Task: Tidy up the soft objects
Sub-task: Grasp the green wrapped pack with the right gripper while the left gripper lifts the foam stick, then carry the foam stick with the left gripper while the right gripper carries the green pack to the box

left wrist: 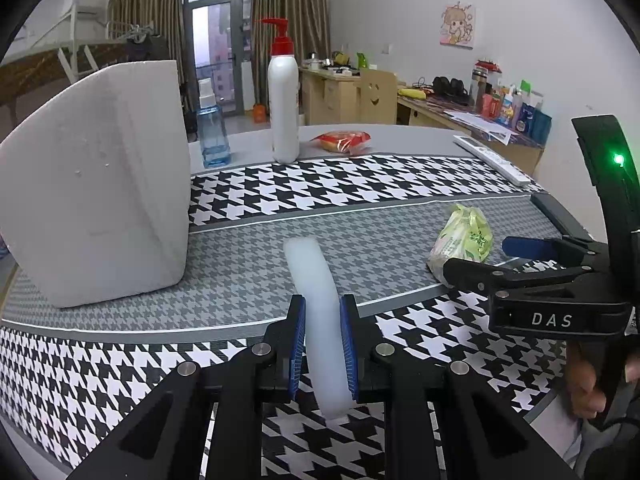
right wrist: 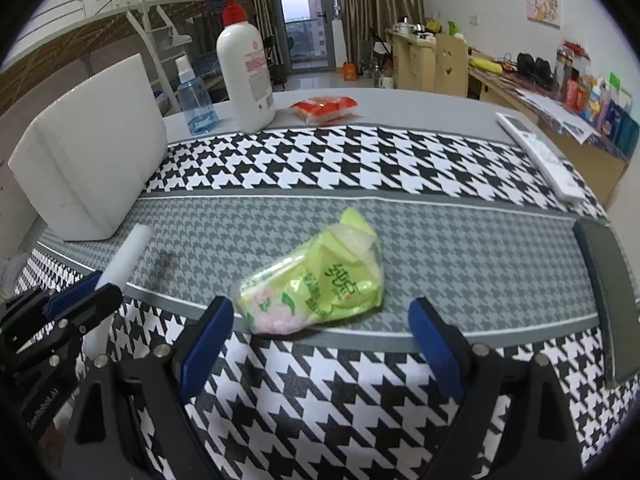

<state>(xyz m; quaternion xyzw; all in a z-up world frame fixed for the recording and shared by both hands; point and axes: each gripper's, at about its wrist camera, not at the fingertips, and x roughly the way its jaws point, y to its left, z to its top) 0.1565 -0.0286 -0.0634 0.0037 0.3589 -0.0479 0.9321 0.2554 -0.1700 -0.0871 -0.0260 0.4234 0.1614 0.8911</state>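
The left gripper [left wrist: 323, 344] has its blue ribbed pads clamped on a pale, soft foam strip [left wrist: 316, 308], long and round-edged, held above the houndstooth table mat [left wrist: 360, 184]. Beside the strip, the right gripper [right wrist: 320, 344] stands wide and empty just short of a crinkled green tissue pack [right wrist: 316, 284]. Beyond the strip on its other side stands a blocky white foam box [left wrist: 96, 200], matte and smooth.

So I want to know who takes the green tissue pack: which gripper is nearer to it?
Right. The right gripper stands open just short of the green tissue pack; the left gripper, off to its side, is shut on the white foam strip.
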